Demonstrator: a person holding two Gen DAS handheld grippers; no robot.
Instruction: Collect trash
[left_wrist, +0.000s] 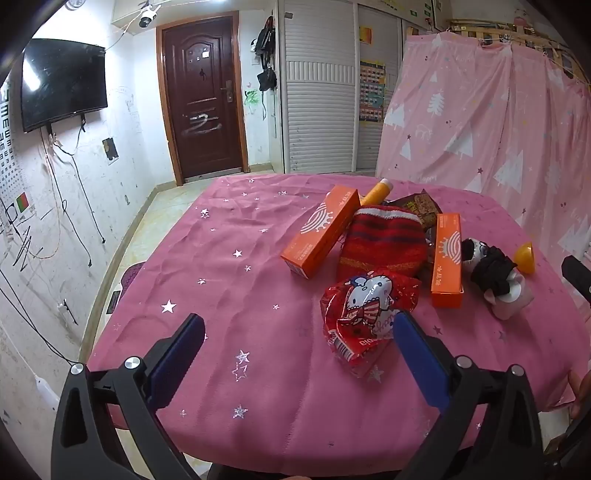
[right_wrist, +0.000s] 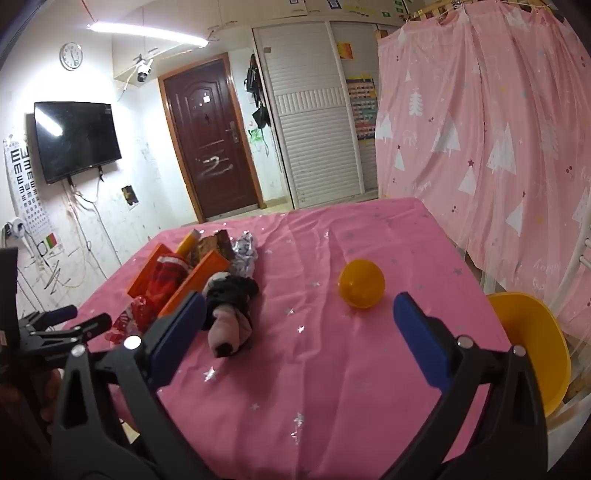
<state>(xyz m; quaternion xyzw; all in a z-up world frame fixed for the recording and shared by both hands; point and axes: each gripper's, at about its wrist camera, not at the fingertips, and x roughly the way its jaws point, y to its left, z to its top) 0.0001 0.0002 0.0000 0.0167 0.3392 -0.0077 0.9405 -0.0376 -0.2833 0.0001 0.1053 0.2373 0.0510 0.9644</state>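
Plainly nothing is gathered yet: the wrapper lies on the cloth at the pile's near edge, touching the red sock — just ahead of the left gripper, spread wide and empty. The right gripper, equally wide, faces the ball. Next, I judge: straddle the wrapper, pinch gently.

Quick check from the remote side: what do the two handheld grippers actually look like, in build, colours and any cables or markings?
Both match: the left gripper and right gripper have matte black plastic linkage arms with cut-out slots, round silver pivot bolts, and flat rectangular fingers faced with dark blue pads. No cables or markings show. Bare skin of a hand shows at each frame's edge; sleeves aren't visible.
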